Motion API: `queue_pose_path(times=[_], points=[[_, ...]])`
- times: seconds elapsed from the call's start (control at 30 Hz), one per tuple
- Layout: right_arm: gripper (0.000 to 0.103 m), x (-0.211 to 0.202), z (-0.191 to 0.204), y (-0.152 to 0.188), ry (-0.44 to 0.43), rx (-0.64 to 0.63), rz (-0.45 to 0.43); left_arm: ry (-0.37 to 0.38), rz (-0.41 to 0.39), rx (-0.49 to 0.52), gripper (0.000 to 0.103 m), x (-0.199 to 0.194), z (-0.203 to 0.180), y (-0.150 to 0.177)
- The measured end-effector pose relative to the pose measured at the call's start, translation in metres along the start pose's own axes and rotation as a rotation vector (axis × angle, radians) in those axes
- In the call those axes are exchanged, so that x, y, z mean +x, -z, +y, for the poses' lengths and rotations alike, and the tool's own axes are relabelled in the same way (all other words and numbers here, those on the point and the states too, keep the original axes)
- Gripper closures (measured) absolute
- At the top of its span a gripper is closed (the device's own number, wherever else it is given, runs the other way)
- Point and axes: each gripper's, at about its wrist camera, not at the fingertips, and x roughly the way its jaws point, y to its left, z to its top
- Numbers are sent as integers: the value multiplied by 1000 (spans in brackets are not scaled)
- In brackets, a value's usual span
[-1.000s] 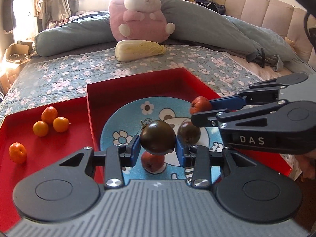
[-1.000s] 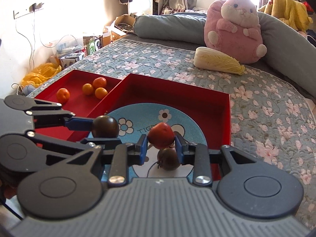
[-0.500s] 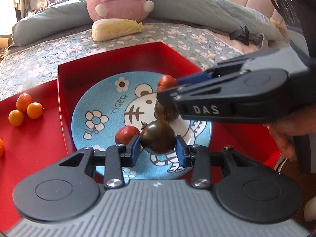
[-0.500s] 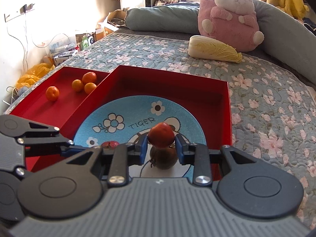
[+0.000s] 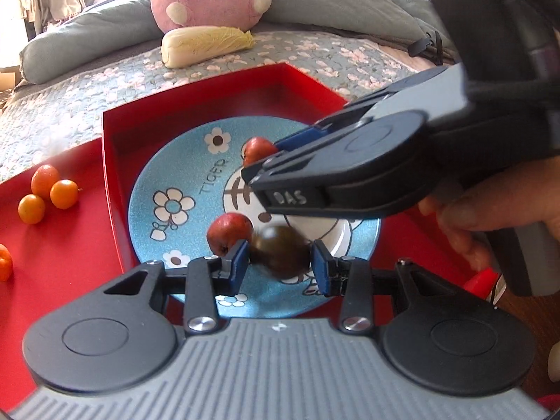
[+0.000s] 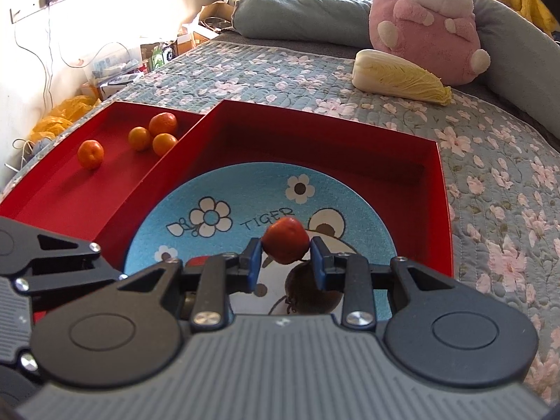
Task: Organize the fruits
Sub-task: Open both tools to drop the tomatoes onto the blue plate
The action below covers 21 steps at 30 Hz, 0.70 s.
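Left gripper [image 5: 280, 262] lowered, opening around dark tomato [image 5: 278, 255], inside plate [image 5: 147, 189] rim.

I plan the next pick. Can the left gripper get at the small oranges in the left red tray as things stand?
Probably not yet. The left gripper is opening around a dark fruit over the blue plate. Once it is free, nothing covers the oranges in the left tray, though the wall between the trays must be cleared.

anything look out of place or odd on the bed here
Yes: a napa cabbage lies loose on the quilt beside the pink plush, outside both red trays, though the fruit sits in them. Nothing looks spilled or damaged.
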Motion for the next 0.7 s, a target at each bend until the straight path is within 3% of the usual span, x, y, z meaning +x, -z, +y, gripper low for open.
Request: queue_pose_path(times=[0.13,0.7], points=[[69,6,2,-3,0,-11,10,-18,-34,-17,42,-6,3,-2],[70,13,8,-9,-3,-8,28,-75,-96,-134,42,-28,33,-6]])
